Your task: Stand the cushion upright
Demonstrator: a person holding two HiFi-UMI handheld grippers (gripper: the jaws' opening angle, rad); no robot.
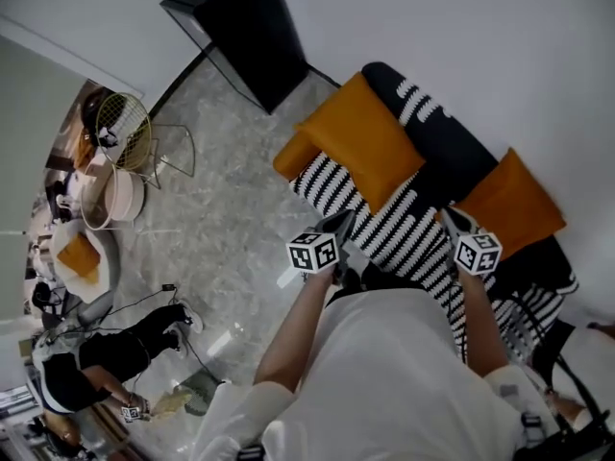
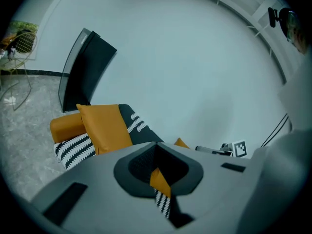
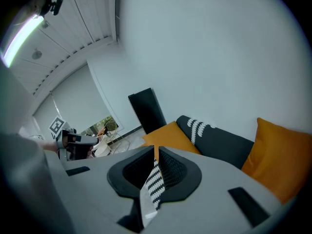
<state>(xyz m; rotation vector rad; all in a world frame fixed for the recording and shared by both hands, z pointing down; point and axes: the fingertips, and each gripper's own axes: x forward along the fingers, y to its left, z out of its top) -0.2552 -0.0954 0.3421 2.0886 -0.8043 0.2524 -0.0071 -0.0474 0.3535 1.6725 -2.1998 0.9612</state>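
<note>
Person in a white shirt [image 1: 384,373] bends over an upholstered bench [image 1: 452,147], its black back marked with white dashes, with both tools pinched on the striped cushion [image 1: 404,224]. The cushion, a flat slab of black-and-white fabric, lies on the seat between a smooth, plump orange cushion [image 1: 360,137] at left and a second orange cushion [image 1: 509,205] at right. The left tool [image 1: 338,225] is clamped on a sliver of orange and striped fabric. The right tool [image 1: 452,219] is closed on striped cloth at the cushion's right end. The person's body cuts off the cushion's near edge. A glossy black panel [image 1: 245,27] stands by the white wall, above veined grey flooring [image 1: 221,219].
</note>
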